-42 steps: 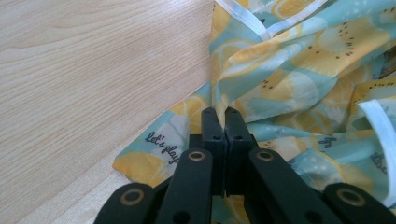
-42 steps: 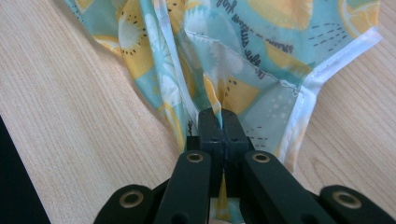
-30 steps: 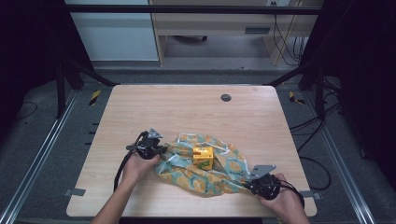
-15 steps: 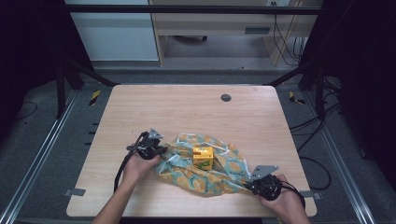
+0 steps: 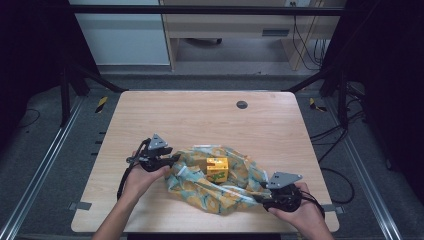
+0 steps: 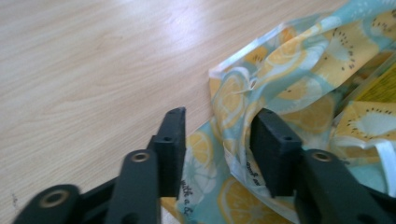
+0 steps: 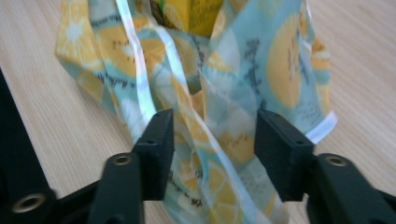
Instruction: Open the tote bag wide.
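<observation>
- Little has moved since a moment ago: both hands stay at the two ends of the patterned bag point(image 5: 220, 187), which lies in the same spot by the table's near edge.
- From the near edge, the left hand point(image 5: 142, 177) comes in holding the left gripper point(image 5: 172, 160) at the bag's left end; its jaws stand apart with a fold of the film between them, not pinched.
- At the near right corner, the right hand point(image 5: 295, 207) holds the right gripper point(image 5: 260, 196), whose jaws are likewise spread around the bag's gathered end.
- Between the two ends sits a small yellow carton point(image 5: 217, 167), upright on the crumpled bag.
- Pale wood-grain tabletop point(image 5: 200, 120), with a dark round grommet point(image 5: 242, 104) near the far edge; grey floor and black frame posts around it.
- Thin glossy film printed with lemon slices on pale blue, white strip along its edge.
</observation>
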A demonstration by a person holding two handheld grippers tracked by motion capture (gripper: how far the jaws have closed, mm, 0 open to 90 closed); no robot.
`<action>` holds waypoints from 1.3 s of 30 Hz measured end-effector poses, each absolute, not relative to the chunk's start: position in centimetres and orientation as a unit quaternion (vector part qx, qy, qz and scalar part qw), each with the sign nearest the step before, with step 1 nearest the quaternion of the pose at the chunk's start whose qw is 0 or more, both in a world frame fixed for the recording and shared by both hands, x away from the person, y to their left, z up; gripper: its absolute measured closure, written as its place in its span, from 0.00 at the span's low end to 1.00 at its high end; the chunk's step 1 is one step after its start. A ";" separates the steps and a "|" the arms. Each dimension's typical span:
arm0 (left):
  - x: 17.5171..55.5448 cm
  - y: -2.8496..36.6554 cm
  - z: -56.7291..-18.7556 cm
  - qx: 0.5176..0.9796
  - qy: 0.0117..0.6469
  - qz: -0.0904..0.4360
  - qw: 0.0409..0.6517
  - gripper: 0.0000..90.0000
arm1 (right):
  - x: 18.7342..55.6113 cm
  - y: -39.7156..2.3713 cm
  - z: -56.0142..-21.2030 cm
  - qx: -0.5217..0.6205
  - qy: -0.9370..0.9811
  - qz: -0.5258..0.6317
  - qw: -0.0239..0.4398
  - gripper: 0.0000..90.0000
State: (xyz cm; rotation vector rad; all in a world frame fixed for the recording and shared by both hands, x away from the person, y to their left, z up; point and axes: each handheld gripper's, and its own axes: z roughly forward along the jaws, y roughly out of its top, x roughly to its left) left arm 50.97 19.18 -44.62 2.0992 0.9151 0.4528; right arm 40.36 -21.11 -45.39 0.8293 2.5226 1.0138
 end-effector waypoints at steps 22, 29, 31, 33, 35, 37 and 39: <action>45.2 16.7 -41.8 0.852 0.273 0.153 0.420 0.43 | 44.5 -19.5 -41.7 0.342 0.834 0.395 0.177 0.42; 45.8 15.0 -43.9 0.868 0.236 0.147 0.412 0.27 | 47.2 -17.3 -41.6 0.345 0.835 0.396 0.166 0.54; 46.3 14.7 -44.7 0.873 0.240 0.139 0.402 0.25 | 48.0 -16.8 -41.9 0.346 0.838 0.392 0.158 0.67; 46.7 14.4 -45.6 0.882 0.239 0.134 0.384 0.29 | 48.6 -16.5 -42.2 0.345 0.842 0.386 0.152 0.83; 46.8 14.4 -46.0 0.886 0.237 0.136 0.375 0.45 | 49.0 -16.3 -42.7 0.345 0.847 0.379 0.141 0.95; 46.7 14.6 -46.3 0.888 0.242 0.140 0.366 0.64 | 49.3 -16.4 -43.1 0.350 0.847 0.375 0.143 1.00; 46.5 14.9 -46.6 0.888 0.249 0.140 0.361 0.82 | 49.8 -16.8 -43.7 0.360 0.844 0.371 0.144 1.00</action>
